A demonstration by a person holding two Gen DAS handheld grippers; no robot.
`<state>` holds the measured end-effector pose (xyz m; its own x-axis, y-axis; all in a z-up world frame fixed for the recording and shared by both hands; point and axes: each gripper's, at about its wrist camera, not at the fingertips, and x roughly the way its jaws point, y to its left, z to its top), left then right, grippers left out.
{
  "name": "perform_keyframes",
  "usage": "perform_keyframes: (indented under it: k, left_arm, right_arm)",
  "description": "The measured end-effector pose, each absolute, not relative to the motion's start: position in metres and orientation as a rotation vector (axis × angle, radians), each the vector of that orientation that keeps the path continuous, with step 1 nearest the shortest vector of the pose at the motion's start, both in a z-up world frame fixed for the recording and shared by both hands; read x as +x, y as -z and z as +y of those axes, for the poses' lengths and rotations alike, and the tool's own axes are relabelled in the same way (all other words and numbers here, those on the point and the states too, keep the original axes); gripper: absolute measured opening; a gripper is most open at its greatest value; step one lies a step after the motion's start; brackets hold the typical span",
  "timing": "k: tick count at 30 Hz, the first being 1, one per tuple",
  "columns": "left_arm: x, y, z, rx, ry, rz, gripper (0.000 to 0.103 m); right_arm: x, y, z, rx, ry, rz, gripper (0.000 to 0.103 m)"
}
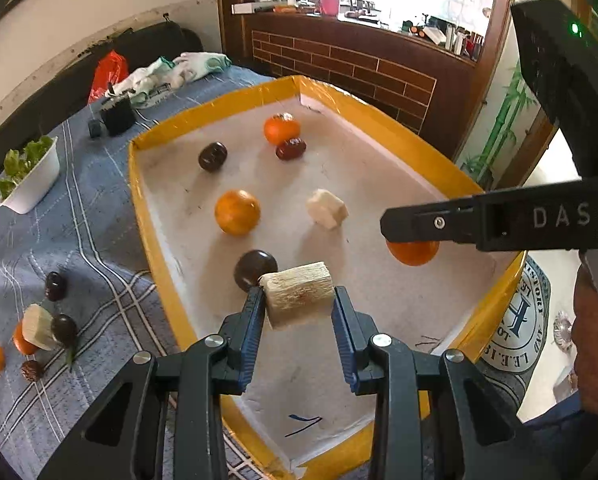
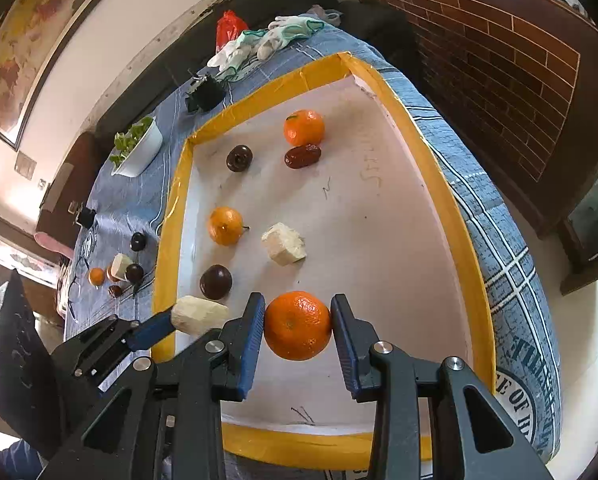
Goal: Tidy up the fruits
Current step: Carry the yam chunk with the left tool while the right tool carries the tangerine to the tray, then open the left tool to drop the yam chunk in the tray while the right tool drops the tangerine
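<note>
Already aloft, a pale fibrous chunk [image 1: 298,295] sat clamped between the left gripper's [image 1: 299,304] blue pads, above the near end of the yellow-rimmed tray [image 1: 167,284], close over a dark round fruit [image 1: 255,269]. The right gripper [image 2: 298,326] pinched an orange [image 2: 298,325] over the same tray's near end. Both grips looked narrow, on rounded or crumbly sides, so a quick tilt could have let either piece slip and roll into the fruit already laid out. Released too close, the chunk might have knocked the dark fruit. Several pieces waited on the blue cloth [image 1: 99,240]. Whether either held piece touched the tray floor was unclear; the orange's far side was hidden.
</note>
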<state>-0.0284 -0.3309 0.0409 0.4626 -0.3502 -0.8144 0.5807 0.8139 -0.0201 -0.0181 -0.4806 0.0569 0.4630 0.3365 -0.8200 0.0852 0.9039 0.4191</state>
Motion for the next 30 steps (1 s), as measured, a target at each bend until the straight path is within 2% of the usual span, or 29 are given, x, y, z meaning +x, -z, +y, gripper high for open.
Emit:
perform_keyframes:
  k: [30]
  left_arm:
    - [-0.026, -0.025, -0.329, 0.282, 0.562, 0.973, 0.033]
  right_arm:
    - [0.008, -0.038, -0.453, 0.368, -0.251, 1.152, 0.038]
